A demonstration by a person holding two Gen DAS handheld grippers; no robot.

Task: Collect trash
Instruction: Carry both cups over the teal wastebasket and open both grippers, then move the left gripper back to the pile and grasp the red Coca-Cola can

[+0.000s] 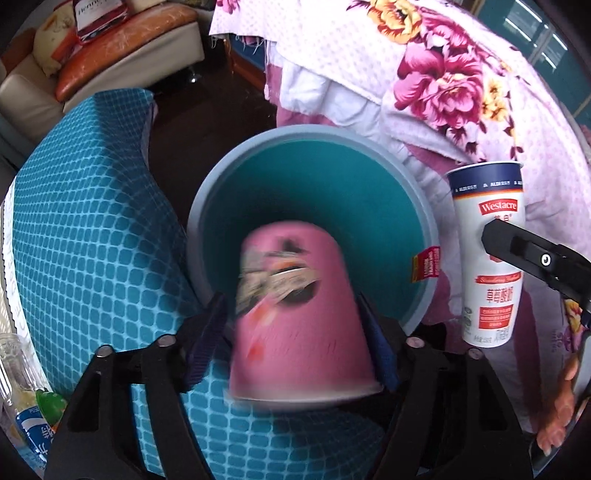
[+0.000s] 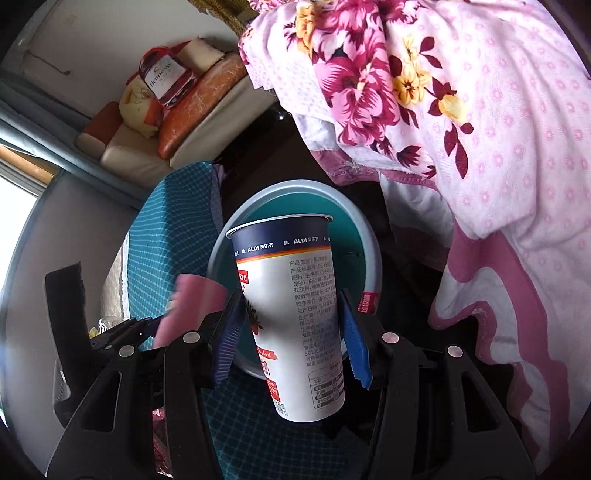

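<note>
Cream sofa [image 1: 122,62] by white wall [image 2: 92,48]; dark floor [image 1: 221,96]; floral bedding [image 2: 480,129].

The bin [image 1: 310,206] stands on the floor between the cushioned seat [image 1: 92,221] on its left and the draped quilt [image 1: 424,74] on its right — the sofa [image 1: 122,62] lies well behind, with a bag [image 1: 99,14] on it. The inverted cup [image 1: 295,317] sits between the left gripper [image 1: 295,332] fingers, over the bin's near rim. The tall cup [image 2: 295,332] sits between the right gripper [image 2: 291,332] pads, to the right of the inverted cup — before the bin.
</note>
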